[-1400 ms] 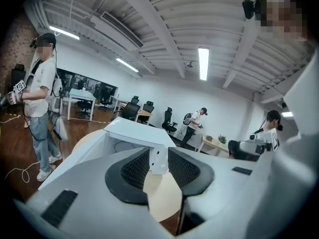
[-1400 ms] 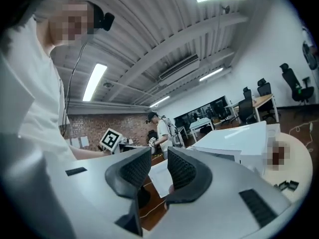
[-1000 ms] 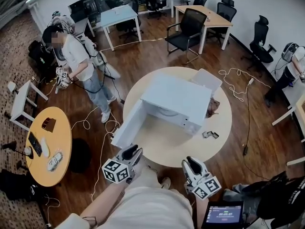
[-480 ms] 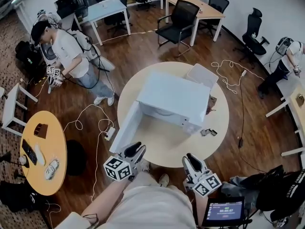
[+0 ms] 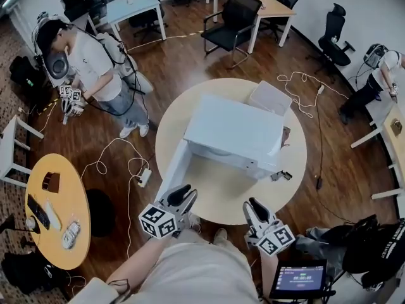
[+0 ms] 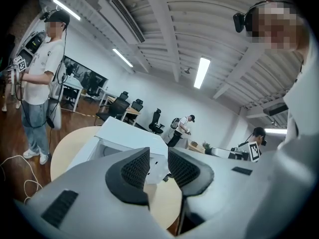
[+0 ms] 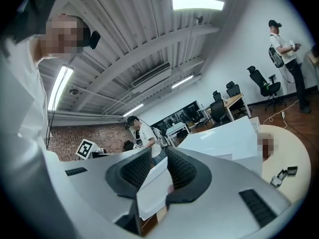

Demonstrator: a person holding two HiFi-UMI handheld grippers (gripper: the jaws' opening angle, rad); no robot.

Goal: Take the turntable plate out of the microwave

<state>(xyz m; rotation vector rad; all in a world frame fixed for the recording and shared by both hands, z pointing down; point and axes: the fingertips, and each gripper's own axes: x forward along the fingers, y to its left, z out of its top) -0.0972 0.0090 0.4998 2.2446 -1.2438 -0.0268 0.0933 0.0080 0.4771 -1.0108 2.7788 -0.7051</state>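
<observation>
A white microwave (image 5: 235,132) stands on a round beige table (image 5: 221,195), its door (image 5: 172,171) swung open toward me at the left. Under the top's front edge a pale curved piece (image 5: 218,149) shows inside, probably the turntable plate; most of the cavity is hidden. My left gripper (image 5: 183,192) hovers at the table's near edge by the door's end, open and empty. My right gripper (image 5: 254,204) hangs at the near edge further right, open with nothing held. The left gripper (image 6: 158,158) looks at the microwave (image 6: 130,132). Between the right gripper's (image 7: 159,166) jaws the door (image 7: 153,184) shows beyond.
A flat white box (image 5: 271,97) lies behind the microwave and a small dark object (image 5: 282,176) at its right front corner. A person (image 5: 88,62) with grippers stands at the left. Cables (image 5: 120,163) trail over the floor. A yellow side table (image 5: 54,233) is at the left.
Both grippers have moved forward to the table's near edge, and the table and microwave now sit closer in the head view. The jaws look unchanged.
</observation>
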